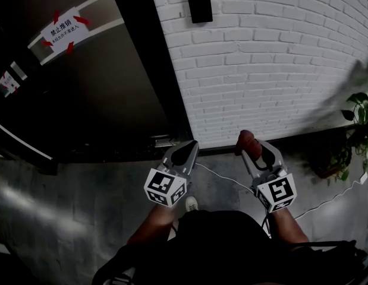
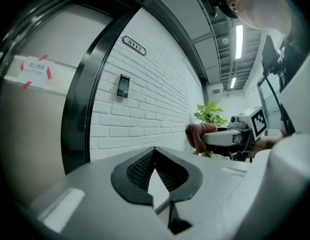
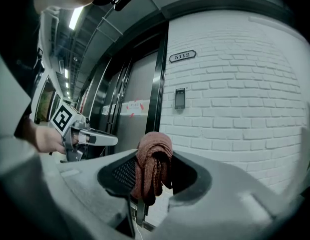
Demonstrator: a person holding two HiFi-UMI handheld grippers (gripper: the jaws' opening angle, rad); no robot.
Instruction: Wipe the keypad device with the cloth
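Cloth [image 3: 153,165] sits pinched in our right gripper's [image 1: 253,146] jaws; our left gripper's [image 1: 190,147] jaws meet, empty, below the keypad device [image 1: 199,2].

This is a corridor in an office-type building. A dark-framed door [image 1: 100,94] carries a taped paper notice [image 1: 63,29]. Beside the door runs a white-painted brick wall [image 1: 273,64] with a room number plate [image 3: 182,56] and a keypad device [image 1: 198,2]. Farther from the door stands a potted plant [image 1: 359,123]. Strip lights [image 2: 239,35] line the ceiling above a grey floor [image 1: 65,212].
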